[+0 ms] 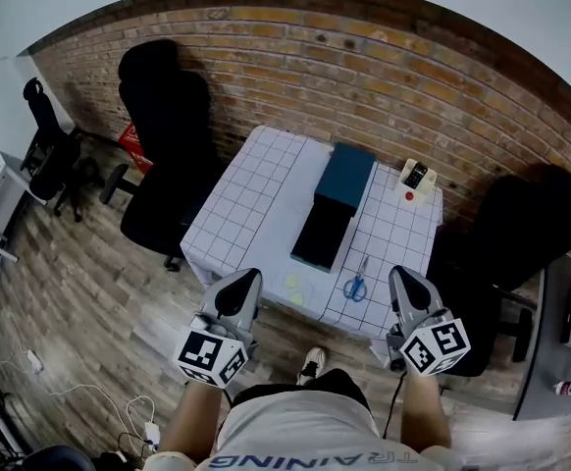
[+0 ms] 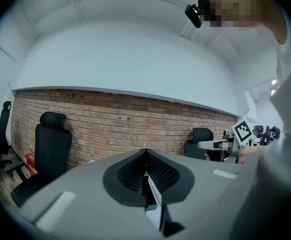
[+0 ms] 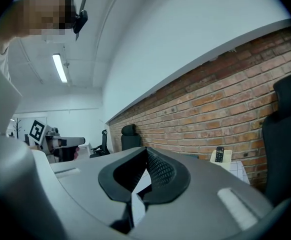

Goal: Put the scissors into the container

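We judge the task not yet begun. The scissors point(image 1: 355, 285) lie flat on the desk point(image 1: 256, 194), near its front edge and towards the right front corner, blue handles nearest us and blades pointing away. Nothing touches them.

The container point(image 1: 335, 204) stands at the middle of the desk, reaching from the far edge towards the front. Its far half is teal and its near half looks black. We cannot tell from here whether that black part is the open mouth. The scissors sit just beside its near right corner, apart from it.

The left gripper point(image 1: 241, 287) hangs at the front edge, left of the scissors. Its own view shows the jaws pressed together with nothing between them. The right gripper point(image 1: 407, 285) hangs off the right front corner, near the scissors but clear of them. Its jaws are also clenched and empty.

A remote point(image 1: 416, 175) in a pale stand sits at the far right corner, out of the way.

Everything is left to do: one gripper has to spread its jaws, come down on the scissors, lift them, and carry them to the container.
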Tool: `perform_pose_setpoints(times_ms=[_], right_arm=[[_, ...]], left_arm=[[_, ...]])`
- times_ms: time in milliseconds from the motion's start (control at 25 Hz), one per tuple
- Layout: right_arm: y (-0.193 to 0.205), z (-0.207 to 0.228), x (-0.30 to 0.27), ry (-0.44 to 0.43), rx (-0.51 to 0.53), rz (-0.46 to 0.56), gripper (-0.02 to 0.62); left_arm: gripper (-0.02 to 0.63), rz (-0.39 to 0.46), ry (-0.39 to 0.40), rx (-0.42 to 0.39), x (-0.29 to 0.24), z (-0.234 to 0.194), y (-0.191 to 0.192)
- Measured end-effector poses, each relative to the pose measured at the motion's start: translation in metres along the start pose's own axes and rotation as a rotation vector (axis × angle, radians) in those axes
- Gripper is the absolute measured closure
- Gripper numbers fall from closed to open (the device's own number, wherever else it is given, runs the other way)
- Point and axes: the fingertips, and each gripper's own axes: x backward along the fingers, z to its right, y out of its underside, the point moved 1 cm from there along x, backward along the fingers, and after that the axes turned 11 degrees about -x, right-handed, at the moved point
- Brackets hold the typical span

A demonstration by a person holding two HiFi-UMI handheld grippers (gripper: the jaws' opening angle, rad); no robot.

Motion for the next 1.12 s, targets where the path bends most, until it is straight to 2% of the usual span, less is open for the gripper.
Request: perform_pose_setpoints(times_ms=[120,280,480,640,800,920,1040,1120], right_arm=[[-0.005,0.029,-0.004,0.038,-0.007,-0.012,0.580],[-0.006,0.058,-0.001,0.111,-0.035,-0.001,0.578],[-0.005,0.079,-0.005,0.222,-0.057,0.013,0.578],[-0.002,0.078,-0.011,0.328,-0.057,0.027,0.578],[0.017,0.065,-0.032,0.442,-0.086,0.032,0.578],[0.026,0.056,-0.051,0.516,-0.099,0.008,0.578],[0.035,0.056,-0.063,0.577,-0.112,-0.012,0.578],[0.044,0.062,-0.064,0.622,-0.115,-0.045,0.578]], left_arm=[[0.604,-0.021,0.040,-0.007,-0.037,0.009,-0.001],[0.604,-0.050,0.124,-0.016,-0.078,0.018,0.005],[0.604,-0.046,0.248,-0.026,-0.126,0.016,0.006],[0.604,-0.045,0.380,-0.061,-0.158,0.010,0.018],[0.604,-0.037,0.489,-0.076,-0.182,-0.017,0.032],[0.604,-0.050,0.549,-0.075,-0.197,-0.039,0.043],[0.604,-0.061,0.599,-0.118,-0.203,-0.049,0.050],[0.604,-0.067,0.620,-0.092,-0.206,-0.052,0.052]])
